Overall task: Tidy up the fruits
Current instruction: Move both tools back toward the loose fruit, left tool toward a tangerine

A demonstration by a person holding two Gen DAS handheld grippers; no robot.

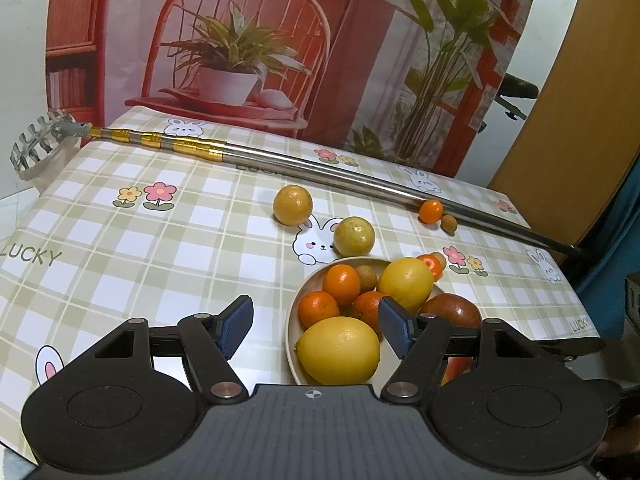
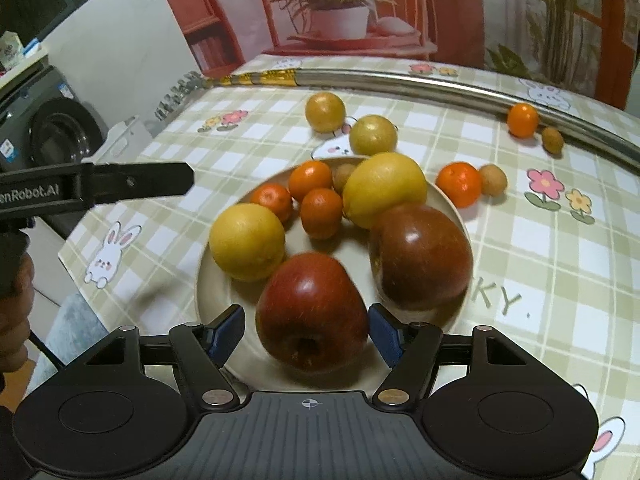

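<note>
A beige plate [image 2: 216,304] [image 1: 291,320] holds two lemons [image 2: 247,242], three mandarins [image 2: 321,213], a small brown fruit and two red apples [image 2: 420,256]. My right gripper [image 2: 306,334] is open, its jaws on either side of the near apple [image 2: 312,316] with small gaps. My left gripper [image 1: 316,326] is open and empty above the plate's left side, over the near lemon [image 1: 338,350]. Two yellow-green fruits [image 1: 292,205] [image 1: 354,236], two mandarins [image 2: 459,183] [image 2: 522,120] and two small brown fruits [image 2: 493,179] lie loose on the table.
A long metal telescopic pole [image 1: 320,168] with a pronged head lies across the back of the table; it also shows in the right wrist view [image 2: 420,84]. The checked tablecloth [image 1: 140,248] covers the table. The left gripper's body [image 2: 96,186] shows left of the plate.
</note>
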